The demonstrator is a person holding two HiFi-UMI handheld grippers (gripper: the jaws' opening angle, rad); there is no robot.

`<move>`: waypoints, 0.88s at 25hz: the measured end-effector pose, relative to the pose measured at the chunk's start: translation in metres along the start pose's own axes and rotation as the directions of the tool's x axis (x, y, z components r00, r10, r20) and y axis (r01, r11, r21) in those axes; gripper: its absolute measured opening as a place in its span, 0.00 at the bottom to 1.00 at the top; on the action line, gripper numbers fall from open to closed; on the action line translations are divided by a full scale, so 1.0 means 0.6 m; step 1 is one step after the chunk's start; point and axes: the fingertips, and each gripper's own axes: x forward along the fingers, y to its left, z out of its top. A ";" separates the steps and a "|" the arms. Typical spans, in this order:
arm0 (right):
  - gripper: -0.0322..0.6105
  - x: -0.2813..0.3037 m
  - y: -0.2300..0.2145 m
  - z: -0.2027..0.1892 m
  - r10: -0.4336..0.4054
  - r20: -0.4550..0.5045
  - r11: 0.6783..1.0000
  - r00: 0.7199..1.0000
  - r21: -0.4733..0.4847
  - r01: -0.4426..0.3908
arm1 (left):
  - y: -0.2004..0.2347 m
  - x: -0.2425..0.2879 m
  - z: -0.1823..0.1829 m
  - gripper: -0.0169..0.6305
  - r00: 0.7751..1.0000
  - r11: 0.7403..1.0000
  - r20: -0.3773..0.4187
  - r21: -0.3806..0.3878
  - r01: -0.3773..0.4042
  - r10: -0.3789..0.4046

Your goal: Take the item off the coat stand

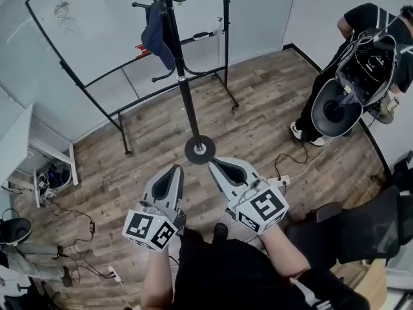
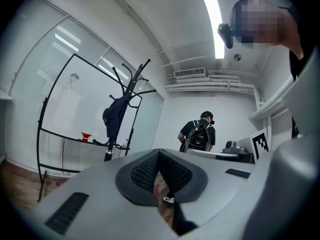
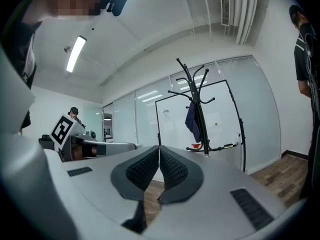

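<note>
Wood floor [image 1: 258, 108] is lying open btwn the operator and a rolling whiteboard [image 1: 97, 37], which is carrying only a stick-figure doodle [image 1: 62, 10]; no brand or wording is reading clearly anywhere. Black coat stand [image 1: 188, 105] is standing in front of the board, its top cut off by the frame edge, w/ a dark blue cap [image 1: 157, 36] hanging from an upper hook. A 2nd person [image 1: 361, 24] w/ a backpack is standing at right, partly cropped. L gripper [image 1: 177, 169] and R gripper [image 1: 213, 164] are pointing toward the stand's base, well apart from the cap, each w/ jaw tips pressing together on nothing.
</note>
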 end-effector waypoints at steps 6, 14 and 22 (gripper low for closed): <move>0.10 0.021 0.007 -0.022 0.017 -0.106 0.999 0.994 0.035 -0.014 | 0.010 -0.001 -0.010 0.05 0.999 0.999 -0.029 0.032 -0.018 0.019; 0.10 0.091 0.009 -0.034 0.021 -0.126 0.998 0.992 0.054 -0.014 | 0.074 0.012 -0.002 0.05 0.999 0.999 -0.030 0.040 0.016 -0.015; 0.10 0.227 -0.007 -0.025 -0.061 -0.121 0.998 0.991 0.026 0.065 | 0.189 0.070 0.048 0.05 0.992 0.993 -0.036 0.019 0.120 -0.119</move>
